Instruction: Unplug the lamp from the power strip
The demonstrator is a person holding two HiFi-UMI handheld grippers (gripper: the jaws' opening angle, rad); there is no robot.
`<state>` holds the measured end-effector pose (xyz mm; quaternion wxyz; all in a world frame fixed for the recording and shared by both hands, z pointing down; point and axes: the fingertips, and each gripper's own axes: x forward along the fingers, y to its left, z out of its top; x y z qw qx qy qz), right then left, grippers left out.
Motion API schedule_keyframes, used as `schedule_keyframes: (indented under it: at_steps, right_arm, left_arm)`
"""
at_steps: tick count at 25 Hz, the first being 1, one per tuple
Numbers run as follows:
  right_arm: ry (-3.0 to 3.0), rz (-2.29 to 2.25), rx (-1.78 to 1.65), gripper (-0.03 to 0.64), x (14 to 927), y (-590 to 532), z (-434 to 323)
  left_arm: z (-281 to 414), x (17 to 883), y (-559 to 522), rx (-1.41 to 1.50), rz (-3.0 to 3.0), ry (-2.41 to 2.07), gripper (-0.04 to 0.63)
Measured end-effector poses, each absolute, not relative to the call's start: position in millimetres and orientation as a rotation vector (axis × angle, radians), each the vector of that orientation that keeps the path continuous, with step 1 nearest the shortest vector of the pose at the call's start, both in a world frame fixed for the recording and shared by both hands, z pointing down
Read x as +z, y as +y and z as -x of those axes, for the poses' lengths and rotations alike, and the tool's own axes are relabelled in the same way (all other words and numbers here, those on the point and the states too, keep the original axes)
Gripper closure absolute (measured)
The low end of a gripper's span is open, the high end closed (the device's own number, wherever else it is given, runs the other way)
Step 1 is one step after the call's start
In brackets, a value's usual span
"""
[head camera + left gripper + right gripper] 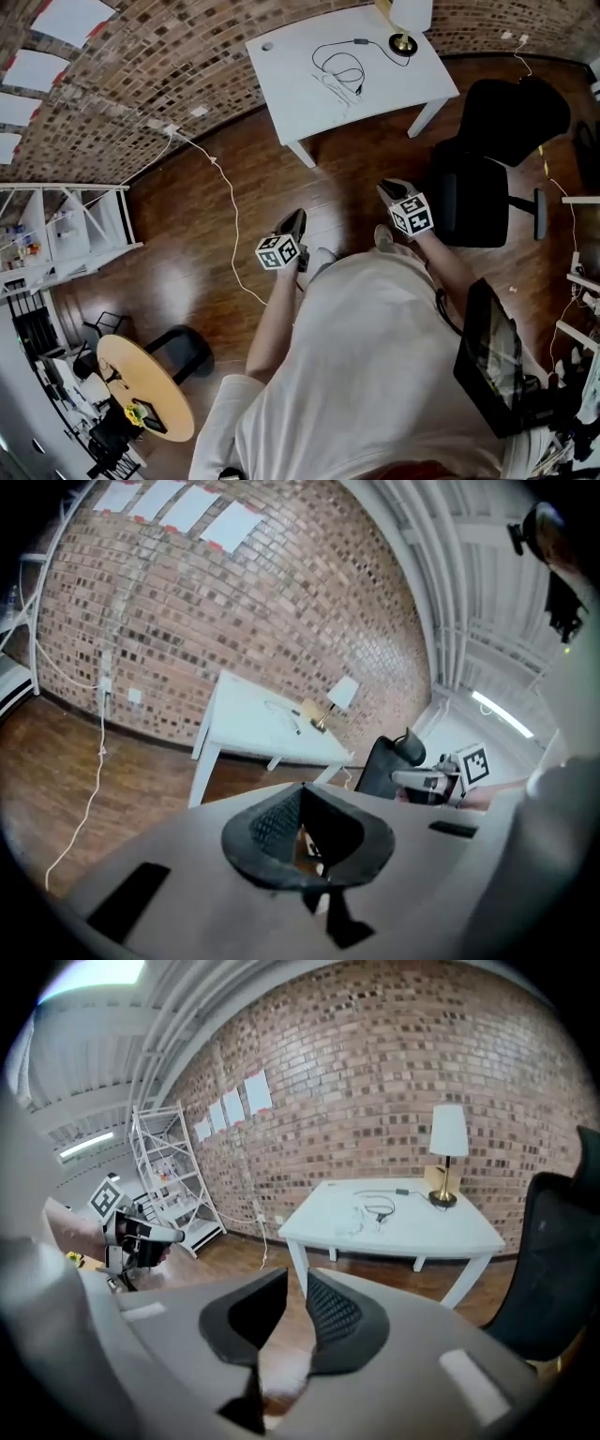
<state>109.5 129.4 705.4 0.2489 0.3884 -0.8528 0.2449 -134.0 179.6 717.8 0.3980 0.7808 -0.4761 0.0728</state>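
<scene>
Standing well back from the white counter [281, 56], the person holds both tools over the wooden floor, and nothing of the task is within reach yet. The lamp [405, 19] stands at the counter's far right corner. Its black cord [342, 61] runs from the base to the left and makes loose loops near the middle of the top. Just beside the loops lies a pale long thing, probably the power strip [336, 86]. It seems to lie slanted across the counter, but it is white on white and the plug is too small to make out.

From both tools this spot lies straight ahead and far. The right gripper [392, 187] is a little nearer to it than the left gripper [292, 225], and its own view looks directly along the counter's length at the cord. A black office chair [497, 159] stands on the right, beside the counter's right end, so the free way is more from the front left.

The jaws of the right gripper stand slightly apart with a narrow gap and only floor shows between them. The jaws of the left gripper meet at their tips and hold nothing. In my judgement the person must first walk closer, and the right one is better placed to take the plug.
</scene>
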Motion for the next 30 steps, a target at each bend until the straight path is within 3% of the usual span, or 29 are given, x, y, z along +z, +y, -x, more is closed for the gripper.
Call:
schedule_keyframes:
  at_steps: [9,30]
  right_arm:
    - [-2.425,-1.267,0.761,0.563,636.4,102.2,-130.0]
    - [-2.409,-1.301,0.693,0.584,628.9,102.5,-151.1]
  left_arm:
    - [110.8,574.5,132.5,0.016,-2.257,-1.339,0.592]
    - [89.4,608.1,157.7,0.105,-2.188,-1.233,0.592]
